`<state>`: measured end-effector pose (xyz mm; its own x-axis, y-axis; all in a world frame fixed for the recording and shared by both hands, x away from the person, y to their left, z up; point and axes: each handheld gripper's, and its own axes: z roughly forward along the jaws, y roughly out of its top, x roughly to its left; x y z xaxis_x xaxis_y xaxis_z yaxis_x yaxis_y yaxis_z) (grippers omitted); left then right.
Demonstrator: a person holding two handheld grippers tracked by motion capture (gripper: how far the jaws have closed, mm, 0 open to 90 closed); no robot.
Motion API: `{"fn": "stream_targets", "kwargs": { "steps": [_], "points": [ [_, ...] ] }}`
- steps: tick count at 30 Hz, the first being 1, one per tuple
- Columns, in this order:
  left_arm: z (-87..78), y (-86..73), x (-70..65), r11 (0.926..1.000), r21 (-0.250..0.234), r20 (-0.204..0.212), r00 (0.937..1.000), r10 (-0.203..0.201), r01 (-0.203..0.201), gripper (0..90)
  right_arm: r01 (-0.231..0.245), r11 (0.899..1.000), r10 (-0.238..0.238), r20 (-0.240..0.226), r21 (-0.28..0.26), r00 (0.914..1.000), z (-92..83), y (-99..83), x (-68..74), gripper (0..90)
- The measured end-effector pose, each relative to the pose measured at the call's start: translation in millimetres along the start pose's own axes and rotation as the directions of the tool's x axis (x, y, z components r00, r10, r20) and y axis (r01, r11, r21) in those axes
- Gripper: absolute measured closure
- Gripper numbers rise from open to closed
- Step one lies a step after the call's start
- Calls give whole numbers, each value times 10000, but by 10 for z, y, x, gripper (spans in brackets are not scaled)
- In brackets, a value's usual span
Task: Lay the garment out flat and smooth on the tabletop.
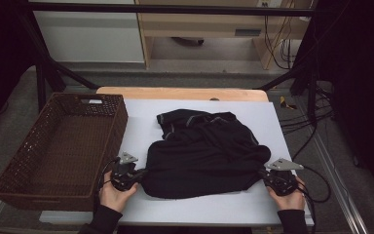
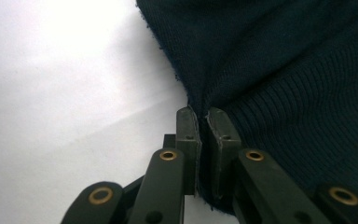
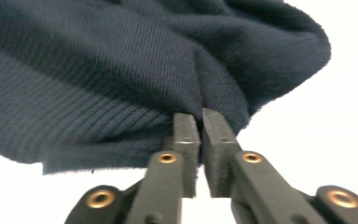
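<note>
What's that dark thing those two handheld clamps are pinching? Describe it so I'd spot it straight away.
On the white table top, right of the brown woven wicker basket, lies a crumpled dark navy knitted garment. The left gripper and right gripper are shut on its two near corners. It is the one soft, rumpled thing there.

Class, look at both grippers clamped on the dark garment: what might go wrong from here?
1. Each gripper, left gripper and right gripper, pinches only a thin bit of knit at the edge of the dark garment; it may slip out when lifted.
2. The far part is bunched and creased, so a fold could come out uneven.
3. The wicker basket sits close beside the left gripper; a sideways swing might knock it.
</note>
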<state>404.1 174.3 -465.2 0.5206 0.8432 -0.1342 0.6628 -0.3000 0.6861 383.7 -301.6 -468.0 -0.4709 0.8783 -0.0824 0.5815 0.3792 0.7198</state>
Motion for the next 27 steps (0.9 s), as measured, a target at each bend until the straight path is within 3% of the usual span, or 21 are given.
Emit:
{"fn": "stream_targets", "kwargs": {
  "steps": [2,5,8,15,17,20,23,24,25,27],
  "points": [
    [20,-5,-1,9999,142,59,9999,-98,97,755,57,10000,-59,-283,-60,9996,-5,-3,38,742],
    [-14,0,-45,9998,-29,119,9998,-172,173,584,-343,9984,313,-647,-453,9974,-100,2,51,627],
    [-104,-36,-116,9995,-266,319,9993,-170,179,494,-629,9949,557,-906,-790,9943,-198,21,89,563],
    [-74,-179,-236,9992,332,423,9989,214,-228,518,-893,9960,884,-1034,-37,9907,-158,-116,246,464],
    [-58,-201,-264,9983,403,222,9989,406,-414,540,-812,9967,814,-1150,62,9900,-129,-136,283,451],
    [-62,-211,-286,9983,456,493,9982,327,-349,688,-688,9971,722,-1237,318,9897,-58,-153,353,470],
    [-59,-227,-305,9982,420,659,9970,397,-426,793,-835,9960,875,-1497,333,9849,-70,-155,371,687],
    [-65,-228,-299,9983,426,714,9967,377,-408,805,-848,9958,895,-1617,359,9828,-75,-156,368,800],
    [-72,-228,-292,9981,455,750,9964,389,-424,814,-882,9955,929,-1869,332,9780,-89,-155,361,846],
    [-106,-226,-273,9978,570,884,9956,295,-346,823,-901,9949,973,-1922,458,9765,-109,-154,341,862]
  ]
}}
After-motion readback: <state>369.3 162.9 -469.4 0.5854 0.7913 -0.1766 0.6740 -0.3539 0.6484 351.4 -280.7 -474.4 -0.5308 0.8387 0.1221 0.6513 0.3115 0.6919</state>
